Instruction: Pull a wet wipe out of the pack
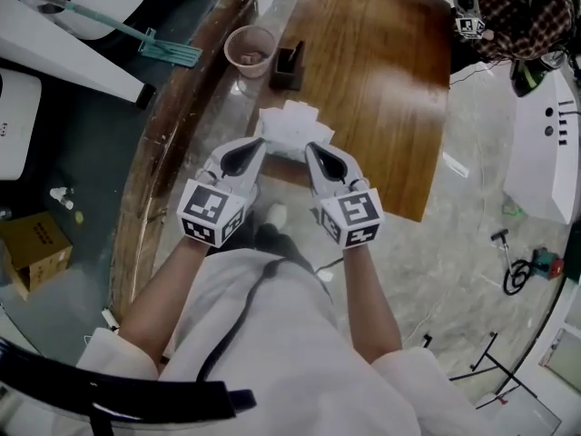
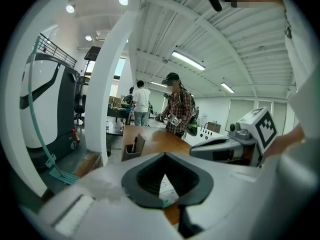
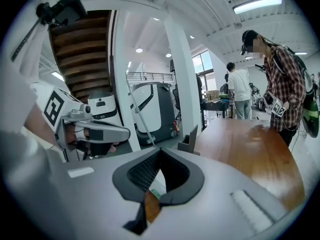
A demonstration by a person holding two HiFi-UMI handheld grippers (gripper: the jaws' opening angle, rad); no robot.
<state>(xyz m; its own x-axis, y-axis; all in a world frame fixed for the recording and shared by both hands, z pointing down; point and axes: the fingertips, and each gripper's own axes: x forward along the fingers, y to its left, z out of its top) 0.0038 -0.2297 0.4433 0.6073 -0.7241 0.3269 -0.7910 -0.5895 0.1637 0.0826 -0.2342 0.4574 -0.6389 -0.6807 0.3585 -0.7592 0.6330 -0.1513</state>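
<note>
The white wet wipe pack (image 1: 289,131) lies on the brown wooden table (image 1: 381,71), near its front edge. My left gripper (image 1: 260,143) points at the pack's near left corner with its jaws shut and nothing held. My right gripper (image 1: 312,146) points at the near right corner, also shut and empty. In the left gripper view the gripper (image 2: 165,154) has its tips together, and a strip of the pack (image 2: 169,188) shows below them. The right gripper (image 3: 160,151) looks the same in its own view, with a sliver of the pack (image 3: 155,186) under the tips.
A paper cup (image 1: 251,50) and a dark open box (image 1: 289,67) stand on the table beyond the pack. A person in a plaid shirt (image 1: 519,12) stands at the table's far right. On the floor at the left are a cardboard box (image 1: 34,249) and a green mop (image 1: 136,33).
</note>
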